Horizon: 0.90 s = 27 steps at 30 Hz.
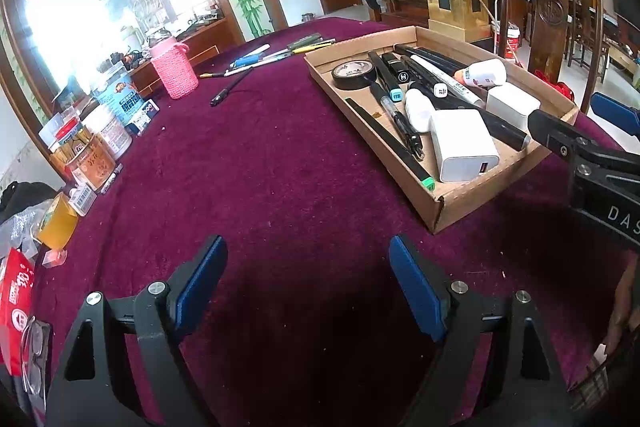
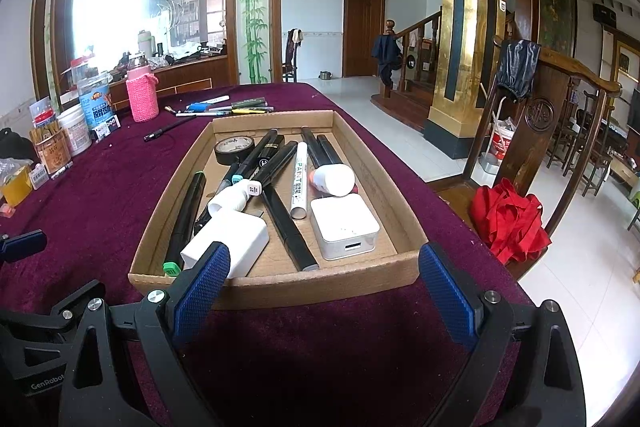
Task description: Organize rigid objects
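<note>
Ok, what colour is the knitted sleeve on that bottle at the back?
Pink; the knitted sleeve shows best in the right wrist view.

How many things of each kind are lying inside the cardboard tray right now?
In the cardboard tray:
Tape roll: 1
White chargers: 2
White bottles: 2
White paint marker: 1
Dark pens and markers: about 7, overlapping, count uncertain
Total: about 13

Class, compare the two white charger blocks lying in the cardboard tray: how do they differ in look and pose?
The left charger block is taller and lies skewed to the tray; the right charger block is flatter and lies squarer to the cardboard tray. The left one lies against markers; the right one lies beside the black marker. Both are white, with rounded corners and a port facing the near wall.
</note>
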Available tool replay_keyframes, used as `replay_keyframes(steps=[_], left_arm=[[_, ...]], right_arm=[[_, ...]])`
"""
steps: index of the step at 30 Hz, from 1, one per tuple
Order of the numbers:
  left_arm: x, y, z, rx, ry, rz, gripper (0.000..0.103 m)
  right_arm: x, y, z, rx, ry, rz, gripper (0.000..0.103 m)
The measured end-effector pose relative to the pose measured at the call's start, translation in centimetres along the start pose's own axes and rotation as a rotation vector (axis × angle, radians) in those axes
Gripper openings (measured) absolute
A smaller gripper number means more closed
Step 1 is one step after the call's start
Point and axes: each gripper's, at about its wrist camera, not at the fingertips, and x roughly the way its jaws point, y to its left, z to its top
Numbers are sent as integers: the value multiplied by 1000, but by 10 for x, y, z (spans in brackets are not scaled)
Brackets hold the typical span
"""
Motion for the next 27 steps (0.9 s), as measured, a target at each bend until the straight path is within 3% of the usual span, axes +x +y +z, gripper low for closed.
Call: replay_keyframes(steps=[21, 27], left_arm=[[-3, 0, 1, 23, -12, 21, 84], [-8, 5, 0, 17, -42, 86, 84]], right_arm=[[0, 2, 0, 1, 0, 3, 93], [0, 1, 0, 2, -1, 4, 93]])
